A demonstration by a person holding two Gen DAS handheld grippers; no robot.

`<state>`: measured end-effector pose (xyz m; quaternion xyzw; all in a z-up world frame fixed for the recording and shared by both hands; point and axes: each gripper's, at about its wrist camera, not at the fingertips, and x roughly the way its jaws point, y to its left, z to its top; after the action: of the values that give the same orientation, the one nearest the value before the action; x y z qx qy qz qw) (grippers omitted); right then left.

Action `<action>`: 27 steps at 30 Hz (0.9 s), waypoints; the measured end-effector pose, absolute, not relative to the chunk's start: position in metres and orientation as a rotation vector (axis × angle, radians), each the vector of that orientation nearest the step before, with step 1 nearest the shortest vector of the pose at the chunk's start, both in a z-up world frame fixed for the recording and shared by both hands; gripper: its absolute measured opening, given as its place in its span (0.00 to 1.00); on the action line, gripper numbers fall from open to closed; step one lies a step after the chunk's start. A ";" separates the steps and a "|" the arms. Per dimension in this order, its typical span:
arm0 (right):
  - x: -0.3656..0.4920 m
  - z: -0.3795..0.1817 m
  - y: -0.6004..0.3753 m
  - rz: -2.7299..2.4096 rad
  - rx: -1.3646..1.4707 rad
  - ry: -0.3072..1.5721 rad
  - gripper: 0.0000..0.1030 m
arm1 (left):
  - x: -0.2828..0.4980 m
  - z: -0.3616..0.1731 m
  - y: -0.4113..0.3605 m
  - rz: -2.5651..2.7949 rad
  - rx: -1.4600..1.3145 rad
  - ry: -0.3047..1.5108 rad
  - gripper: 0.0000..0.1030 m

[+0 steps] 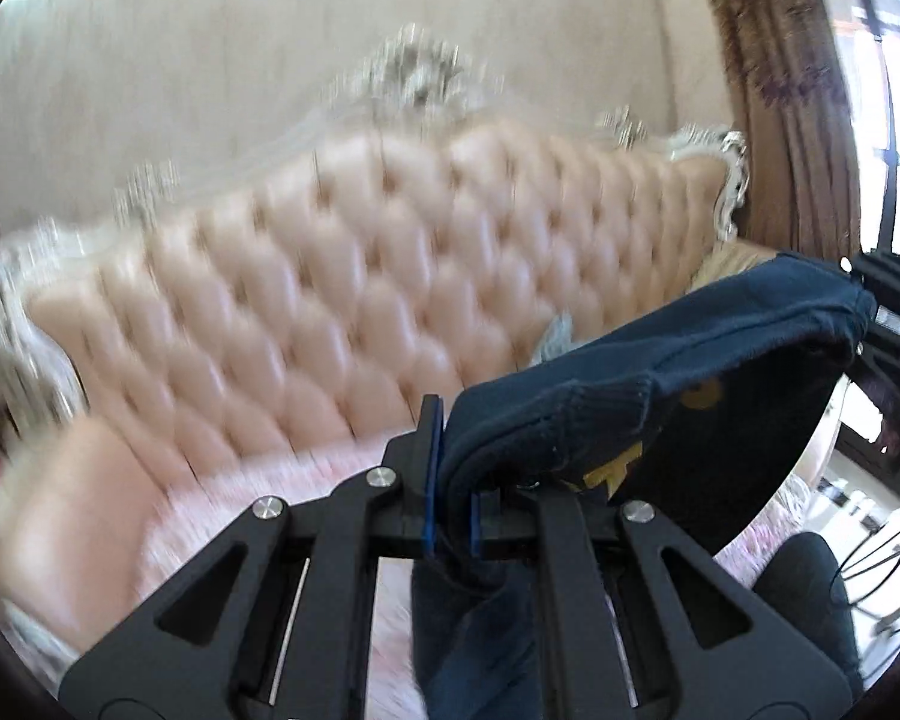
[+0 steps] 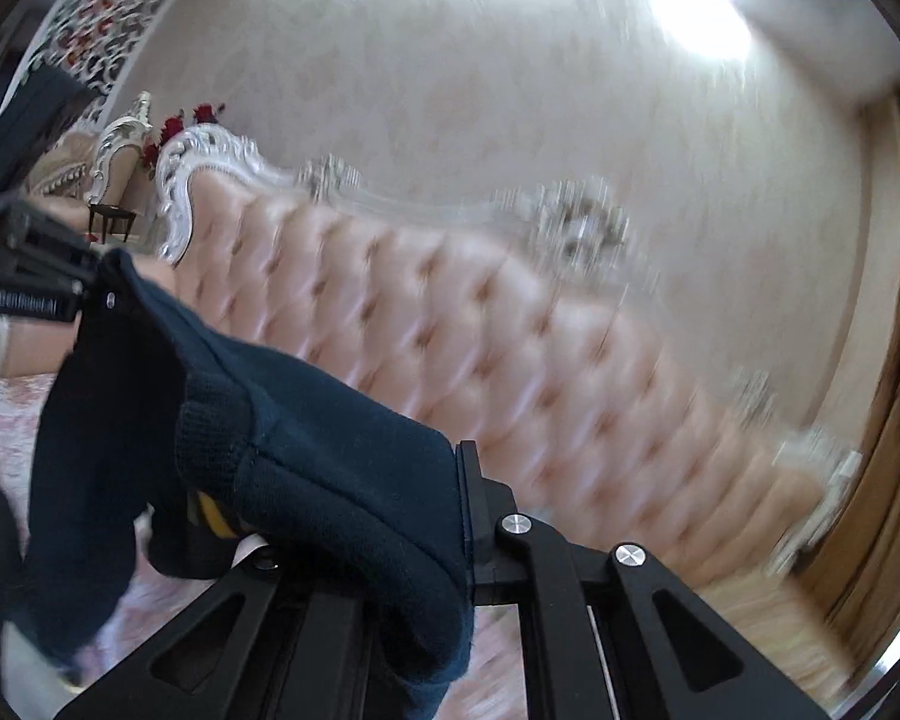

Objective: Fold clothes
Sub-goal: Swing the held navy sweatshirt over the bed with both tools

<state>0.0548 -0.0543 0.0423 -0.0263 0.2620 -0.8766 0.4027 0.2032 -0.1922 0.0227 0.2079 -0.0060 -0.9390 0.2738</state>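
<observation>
A dark navy sweatshirt (image 1: pixel 678 354) with yellow print and a ribbed cuff hangs in the air, stretched between my two grippers. My left gripper (image 1: pixel 453 492) is shut on one edge of it, the cloth pinched between the blue pads. My right gripper (image 1: pixel 888 312) shows at the far right of the left wrist view, holding the other end. In the right wrist view the sweatshirt (image 2: pixel 330 468) drapes over my right gripper (image 2: pixel 444 510), which is shut on it; its left finger is hidden by cloth. My left gripper (image 2: pixel 60 294) holds the far end at the left edge.
A tufted pink sofa (image 1: pixel 330 300) with a carved white frame fills the background, blurred. A pink fluffy cover (image 1: pixel 258 480) lies on its seat. A brown curtain (image 1: pixel 780 120) and a window stand at the right. The person's dark-clad leg (image 1: pixel 810 600) is at lower right.
</observation>
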 end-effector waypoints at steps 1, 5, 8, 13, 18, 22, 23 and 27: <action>0.062 0.055 -0.051 -2.220 -0.113 0.680 0.05 | 0.209 0.035 -0.189 -2.533 0.531 -0.055 0.09; 0.089 0.098 -0.032 -2.244 -0.244 0.731 0.05 | 0.228 0.070 -0.174 -2.584 0.461 -0.149 0.09; 0.106 0.114 -0.016 -2.255 -0.277 0.753 0.05 | 0.238 0.083 -0.160 -2.603 0.423 -0.208 0.09; 0.117 0.119 -0.002 -2.264 -0.251 0.787 0.05 | 0.244 0.093 -0.144 -2.624 0.402 -0.261 0.09; 0.104 0.087 -0.009 -2.258 -0.158 0.854 0.05 | 0.225 0.066 -0.145 -2.611 0.505 -0.233 0.09; 0.069 0.044 -0.029 -2.240 -0.012 0.893 0.05 | 0.183 0.022 -0.167 -2.564 0.676 -0.207 0.09; 0.058 0.029 -0.037 -2.233 0.021 0.916 0.05 | 0.172 0.010 -0.175 -2.553 0.722 -0.197 0.09; 0.006 -0.023 -0.071 -2.210 0.151 0.957 0.05 | 0.117 -0.041 -0.209 -2.479 0.904 -0.195 0.09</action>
<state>0.0058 -0.0709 -0.0225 0.0584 0.3705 -0.8558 0.3562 0.1168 -0.2093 -0.0409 0.3313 -0.0714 -0.9082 0.2455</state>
